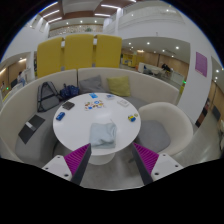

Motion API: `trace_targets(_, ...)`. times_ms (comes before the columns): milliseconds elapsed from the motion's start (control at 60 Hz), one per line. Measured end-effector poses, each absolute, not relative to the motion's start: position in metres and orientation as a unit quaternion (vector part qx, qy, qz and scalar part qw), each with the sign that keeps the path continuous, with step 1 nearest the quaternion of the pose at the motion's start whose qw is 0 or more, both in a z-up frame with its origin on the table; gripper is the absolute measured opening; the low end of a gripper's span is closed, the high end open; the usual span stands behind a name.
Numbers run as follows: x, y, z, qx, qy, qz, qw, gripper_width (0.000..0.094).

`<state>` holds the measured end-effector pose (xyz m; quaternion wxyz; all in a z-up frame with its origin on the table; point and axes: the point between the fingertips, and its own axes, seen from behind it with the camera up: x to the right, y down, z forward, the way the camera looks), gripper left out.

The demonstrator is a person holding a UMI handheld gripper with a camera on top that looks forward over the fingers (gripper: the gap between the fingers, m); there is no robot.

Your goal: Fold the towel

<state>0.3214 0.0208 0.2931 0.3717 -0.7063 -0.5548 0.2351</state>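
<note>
A pale grey-blue towel (102, 132) lies folded in a small rectangle on the round white table (82, 128), near its front edge. My gripper (113, 160) hovers above the table's near rim, just short of the towel. Its two fingers, with purple pads (78, 158), stand wide apart and hold nothing. The towel lies ahead of them, roughly between their lines.
Small items sit on the table: a blue object (60, 116), a white box (124, 102), a dark blue piece (131, 117) and several bits (95, 101). White chairs (172, 120) ring the table. A yellow cushion (119, 86) and yellow panels (78, 52) stand behind.
</note>
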Motion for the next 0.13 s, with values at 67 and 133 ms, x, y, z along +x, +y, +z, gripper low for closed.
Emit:
trace_targets(67,0.328,0.018,0.292,-0.705,-0.559,0.242,0.364,0.0871)
trace_targets(133,0.334,0.016,0.294,-0.701,-0.563,0.249,0.361,0.087)
